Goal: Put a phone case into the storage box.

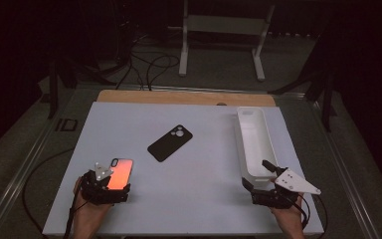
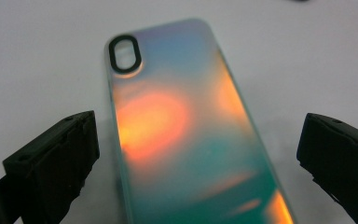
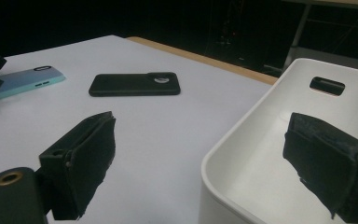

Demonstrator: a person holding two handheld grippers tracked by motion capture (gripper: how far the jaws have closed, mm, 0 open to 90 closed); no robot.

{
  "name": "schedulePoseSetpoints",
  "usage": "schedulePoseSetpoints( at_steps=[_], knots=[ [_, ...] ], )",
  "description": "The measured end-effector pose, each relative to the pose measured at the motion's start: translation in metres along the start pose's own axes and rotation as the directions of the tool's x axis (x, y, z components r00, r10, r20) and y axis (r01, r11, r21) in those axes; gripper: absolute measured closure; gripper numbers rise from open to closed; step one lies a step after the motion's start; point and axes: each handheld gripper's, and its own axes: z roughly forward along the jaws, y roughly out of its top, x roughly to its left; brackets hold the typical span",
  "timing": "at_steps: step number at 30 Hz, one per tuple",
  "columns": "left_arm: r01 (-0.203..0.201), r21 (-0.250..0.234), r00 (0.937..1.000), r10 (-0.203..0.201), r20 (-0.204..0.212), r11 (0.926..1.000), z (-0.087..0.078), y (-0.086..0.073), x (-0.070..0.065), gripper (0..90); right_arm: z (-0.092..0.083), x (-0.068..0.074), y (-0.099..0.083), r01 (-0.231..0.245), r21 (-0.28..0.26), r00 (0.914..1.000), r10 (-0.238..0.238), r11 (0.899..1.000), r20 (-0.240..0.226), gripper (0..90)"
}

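Both grippers [image 1: 110,185] [image 1: 261,181] low, jaws apparently spread.

From the high view we're looking forward and down over the whole white table [image 1: 189,199], with the floor and a stand behind it. The left gripper view sits really close, tipped down at the iridescent phone case [image 2: 186,135], which we also see at the near left from above [image 1: 120,173]. The right gripper view rides low, looking across the table toward the black phone case [image 3: 135,84] and over the white bin's [image 3: 242,154] rim, both shared with the high view.
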Motion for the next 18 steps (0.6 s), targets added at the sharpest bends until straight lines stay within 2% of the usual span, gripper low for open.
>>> schedulePoseSetpoints(
  at_steps=[9,11,18],
  knots=[
    [0.022,0.072,0.9998,-0.022,0.0,0.9972,0.0086,-0.0033,0.0037,0.0,-0.0001,0.0002,0.0002,0.001,0.0,1.0,-0.001,1.0,0.003,9.0],
    [0.034,0.069,0.9994,-0.034,0.0,0.9971,0.0088,-0.0033,0.004,0.0,-0.0002,0.0005,0.0003,-0.001,0.0,1.0,0.001,1.0,0.004,9.0],
    [0.031,0.076,0.9995,-0.031,-0.004,0.9967,0.0092,-0.0032,0.0035,0.0,0.0005,0.0013,0.0003,0.0,0.0,1.0,0.0,1.0,0.001,9.1]
  ],
)
